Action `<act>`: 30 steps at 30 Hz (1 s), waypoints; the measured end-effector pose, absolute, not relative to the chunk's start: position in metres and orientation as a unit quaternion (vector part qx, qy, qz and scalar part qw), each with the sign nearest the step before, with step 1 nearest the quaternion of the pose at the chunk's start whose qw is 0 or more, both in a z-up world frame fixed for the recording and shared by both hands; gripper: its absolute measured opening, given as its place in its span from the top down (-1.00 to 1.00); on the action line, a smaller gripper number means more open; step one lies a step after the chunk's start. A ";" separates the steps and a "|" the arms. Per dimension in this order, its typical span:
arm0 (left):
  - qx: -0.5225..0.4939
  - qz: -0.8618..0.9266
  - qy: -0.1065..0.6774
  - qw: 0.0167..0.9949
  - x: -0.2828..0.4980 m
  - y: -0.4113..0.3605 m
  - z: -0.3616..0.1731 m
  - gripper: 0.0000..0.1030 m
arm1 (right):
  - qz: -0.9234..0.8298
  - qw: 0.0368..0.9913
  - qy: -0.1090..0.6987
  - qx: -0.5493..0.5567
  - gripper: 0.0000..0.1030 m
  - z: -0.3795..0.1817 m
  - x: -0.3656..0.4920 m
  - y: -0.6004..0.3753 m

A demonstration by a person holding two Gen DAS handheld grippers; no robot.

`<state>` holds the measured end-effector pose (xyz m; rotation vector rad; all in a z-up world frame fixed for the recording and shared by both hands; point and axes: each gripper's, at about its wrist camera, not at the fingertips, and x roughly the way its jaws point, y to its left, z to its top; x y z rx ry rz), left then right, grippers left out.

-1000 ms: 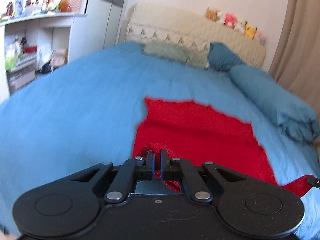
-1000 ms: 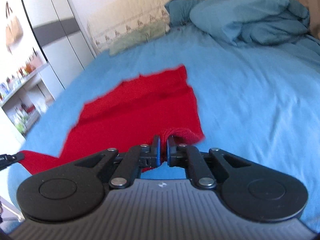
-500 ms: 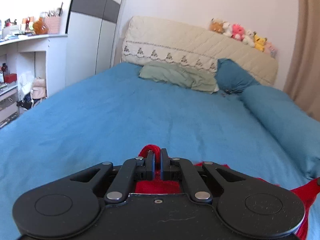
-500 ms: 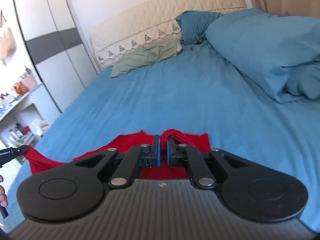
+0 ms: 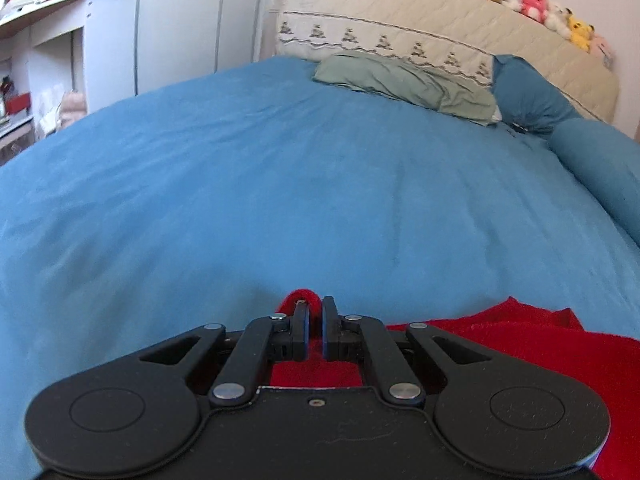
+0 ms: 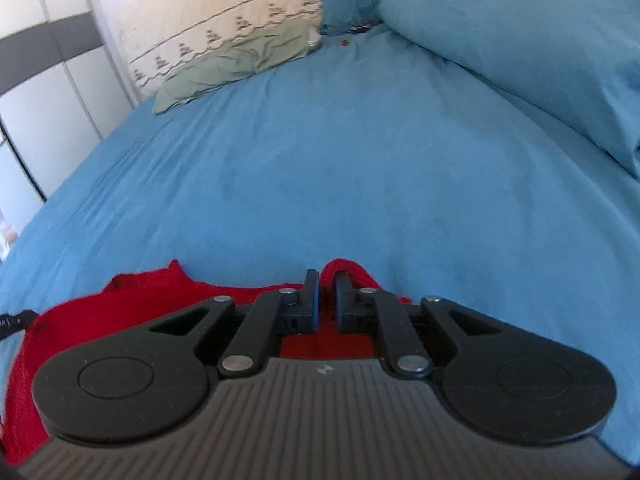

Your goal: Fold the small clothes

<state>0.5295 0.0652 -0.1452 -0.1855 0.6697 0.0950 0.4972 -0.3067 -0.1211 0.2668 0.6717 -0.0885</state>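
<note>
A red knitted garment lies low over the blue bed sheet. My left gripper is shut on a bunched corner of it, red cloth poking out between the fingers. In the right wrist view the garment spreads to the left, and my right gripper is shut on its other corner. The tip of the left gripper shows at the left edge of that view. Most of the garment is hidden under the gripper bodies.
A green pillow and a dark blue pillow lie at the cream headboard with plush toys on top. A rolled blue duvet lies along the right side. White shelves and a wardrobe stand left.
Both grippers have carried the held corners forward over the bed and down; the spread red garment that lay ahead of them is now beneath and behind the fingers.
</note>
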 end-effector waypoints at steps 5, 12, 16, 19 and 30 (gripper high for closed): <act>-0.080 0.071 0.276 0.955 0.484 0.077 -0.114 -0.88 | -0.030 0.959 0.273 0.071 -0.99 -0.093 0.462 -0.293; -0.071 -0.036 0.312 0.947 0.402 0.066 -0.114 -0.88 | 0.031 0.955 0.294 0.023 -1.00 -0.104 0.385 -0.260; -0.028 -0.071 0.346 0.935 0.384 0.046 -0.143 -0.88 | 0.033 0.944 0.327 0.006 -1.00 -0.139 0.365 -0.242; -0.024 -0.064 0.380 0.922 0.389 0.045 -0.161 -0.89 | 0.008 0.933 0.359 0.023 -1.00 -0.162 0.364 -0.244; 0.008 -0.054 0.426 0.903 0.390 0.037 -0.157 -1.00 | -0.021 0.923 0.381 0.043 -1.00 -0.154 0.354 -0.268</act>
